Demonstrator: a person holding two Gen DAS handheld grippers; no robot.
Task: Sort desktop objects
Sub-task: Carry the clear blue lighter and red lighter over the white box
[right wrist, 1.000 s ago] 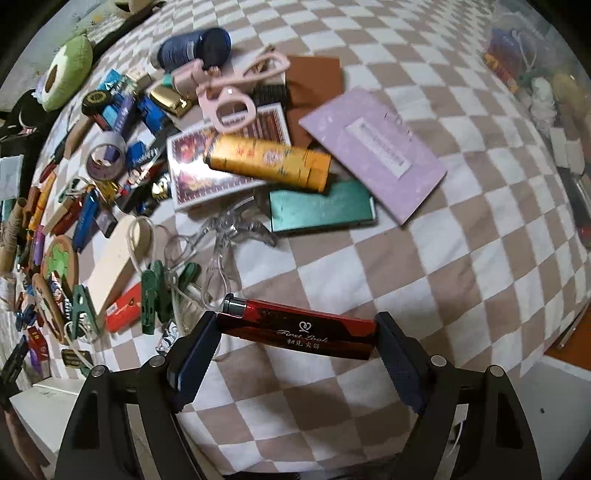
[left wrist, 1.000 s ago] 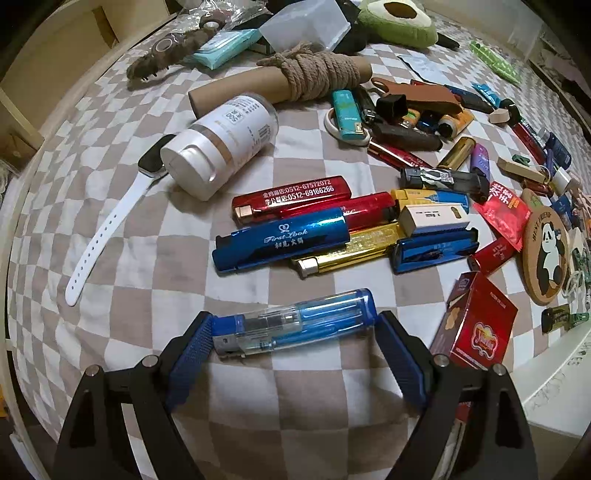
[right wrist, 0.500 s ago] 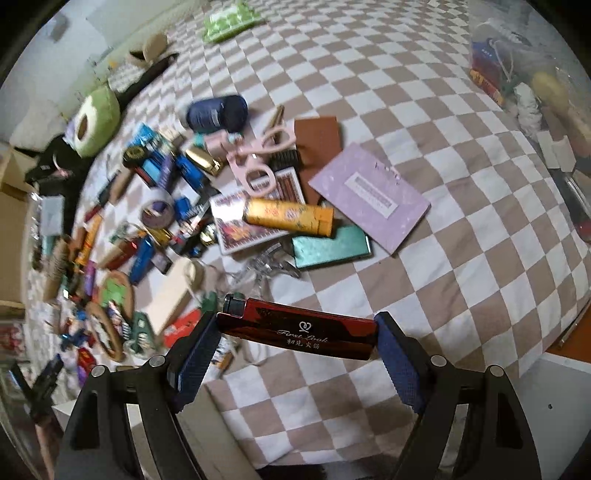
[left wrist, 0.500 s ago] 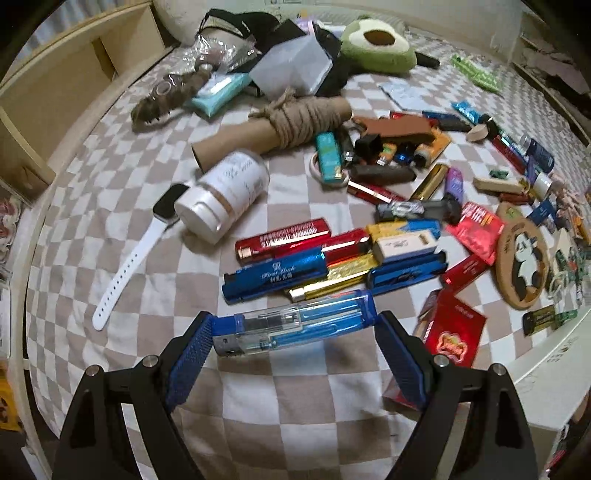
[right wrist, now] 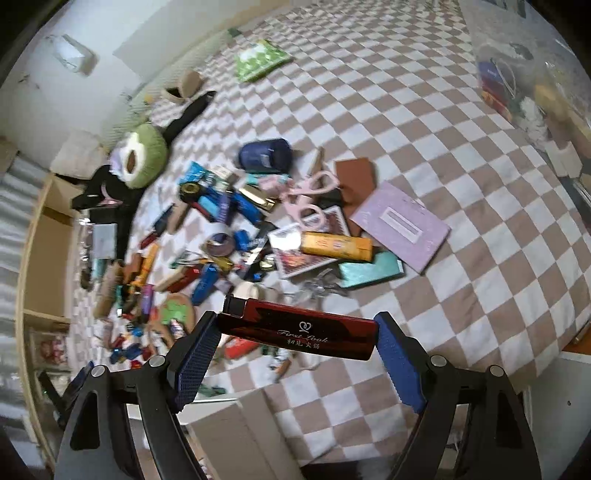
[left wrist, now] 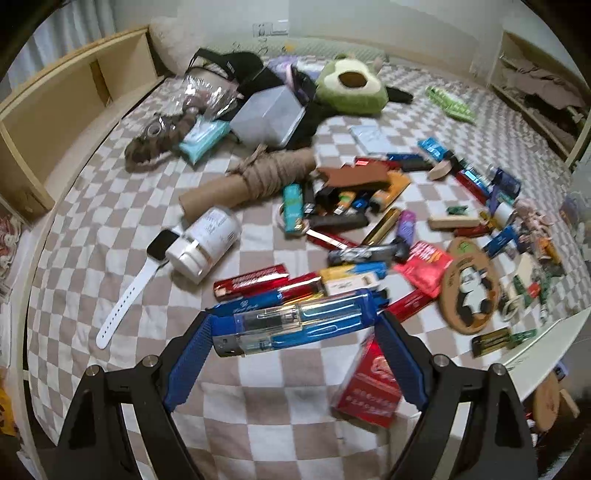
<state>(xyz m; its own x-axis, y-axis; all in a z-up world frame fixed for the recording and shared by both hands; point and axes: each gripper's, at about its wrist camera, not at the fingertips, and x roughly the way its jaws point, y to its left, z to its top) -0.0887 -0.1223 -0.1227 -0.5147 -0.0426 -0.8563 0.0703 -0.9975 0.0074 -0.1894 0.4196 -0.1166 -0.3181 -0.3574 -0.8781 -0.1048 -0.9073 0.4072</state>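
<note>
blue lighter [left wrist: 295,322] clamped in left gripper [left wrist: 295,328]; right gripper [right wrist: 297,332] clamps red lighter [right wrist: 299,328].

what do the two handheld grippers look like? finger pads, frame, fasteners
Both look alike: left gripper and right gripper each have two blue knurled finger pads on black angular frames, with round silver bolts at the joints. No cables, markings or sleeves visible.

checkered bedspread [left wrist: 92,206], wooden shelf unit [left wrist: 55,110], white wall [right wrist: 122,33]

Both wrist views look down from above the cluttered checkered bed [left wrist: 110,206].
</note>
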